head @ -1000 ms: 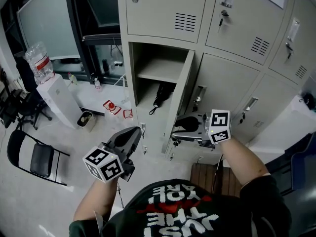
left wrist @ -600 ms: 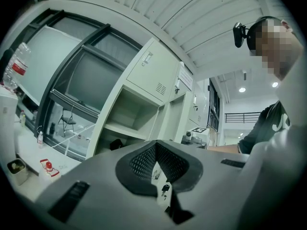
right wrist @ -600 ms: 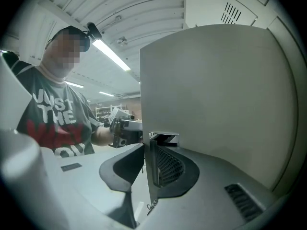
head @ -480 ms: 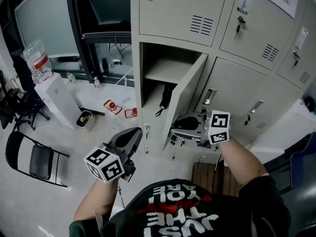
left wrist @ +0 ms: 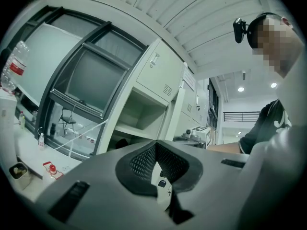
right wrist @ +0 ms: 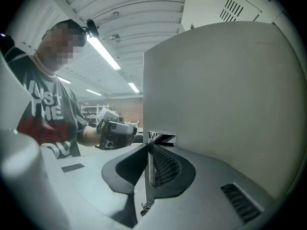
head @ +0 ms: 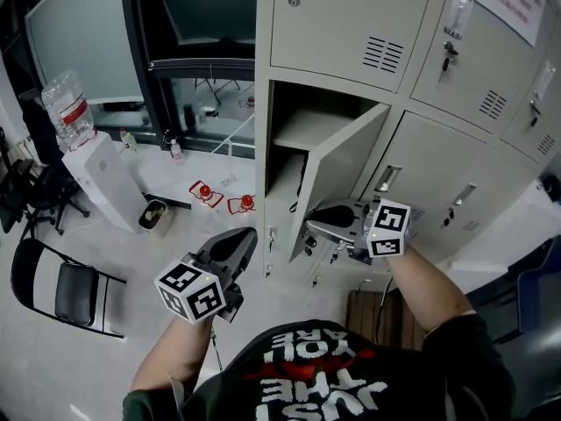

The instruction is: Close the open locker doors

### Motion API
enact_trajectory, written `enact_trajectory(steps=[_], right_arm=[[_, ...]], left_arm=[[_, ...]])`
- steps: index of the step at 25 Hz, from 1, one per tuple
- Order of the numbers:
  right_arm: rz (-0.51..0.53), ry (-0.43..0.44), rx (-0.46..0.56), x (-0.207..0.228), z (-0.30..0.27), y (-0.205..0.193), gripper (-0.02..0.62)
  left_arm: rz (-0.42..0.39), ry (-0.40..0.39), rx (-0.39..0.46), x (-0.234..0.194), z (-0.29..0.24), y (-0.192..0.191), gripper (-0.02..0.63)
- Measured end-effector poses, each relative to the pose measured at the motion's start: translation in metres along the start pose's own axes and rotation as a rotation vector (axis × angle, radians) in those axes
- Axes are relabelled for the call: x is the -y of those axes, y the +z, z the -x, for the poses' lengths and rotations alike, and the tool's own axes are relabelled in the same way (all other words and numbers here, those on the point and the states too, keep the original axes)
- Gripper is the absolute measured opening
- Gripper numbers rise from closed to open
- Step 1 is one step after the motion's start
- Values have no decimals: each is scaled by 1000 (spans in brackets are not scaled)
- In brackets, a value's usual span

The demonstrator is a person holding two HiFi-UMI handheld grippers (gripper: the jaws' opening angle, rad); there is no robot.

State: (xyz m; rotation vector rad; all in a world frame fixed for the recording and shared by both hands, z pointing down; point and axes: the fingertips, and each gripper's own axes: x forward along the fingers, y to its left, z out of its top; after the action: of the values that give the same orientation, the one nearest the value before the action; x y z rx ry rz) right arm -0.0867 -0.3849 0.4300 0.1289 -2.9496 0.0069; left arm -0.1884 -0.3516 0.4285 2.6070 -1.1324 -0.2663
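A beige locker door hangs half open in front of its compartment, which has a shelf inside. My right gripper is at the door's lower free edge. Its jaws have just been closing, and in the right gripper view the thin door edge sits pinched between the pads of my right gripper. My left gripper hovers lower left of the door, apart from it, with its jaws together and nothing in them. In the left gripper view my left gripper points at the open compartment.
Closed lockers stand to the right and above. On the floor at left are a white box with a water bottle on it, a small bin, red items and a folding chair.
The right gripper's jaws have closed onto the door's edge. The door has swung left, further across the opening. Both grippers have shifted slightly with it.
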Motion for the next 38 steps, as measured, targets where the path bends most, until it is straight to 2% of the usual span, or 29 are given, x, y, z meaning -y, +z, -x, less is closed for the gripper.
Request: enact_trajectory(steps=[15,38], right_arm=[[-13,-299,37,55,-48,8,58],[-35,-645,50,132,-84,15,58]], left_arm=[[27,-19,-29,-49,23,1,8],[57,-6,-72,-97,56,-16,8]])
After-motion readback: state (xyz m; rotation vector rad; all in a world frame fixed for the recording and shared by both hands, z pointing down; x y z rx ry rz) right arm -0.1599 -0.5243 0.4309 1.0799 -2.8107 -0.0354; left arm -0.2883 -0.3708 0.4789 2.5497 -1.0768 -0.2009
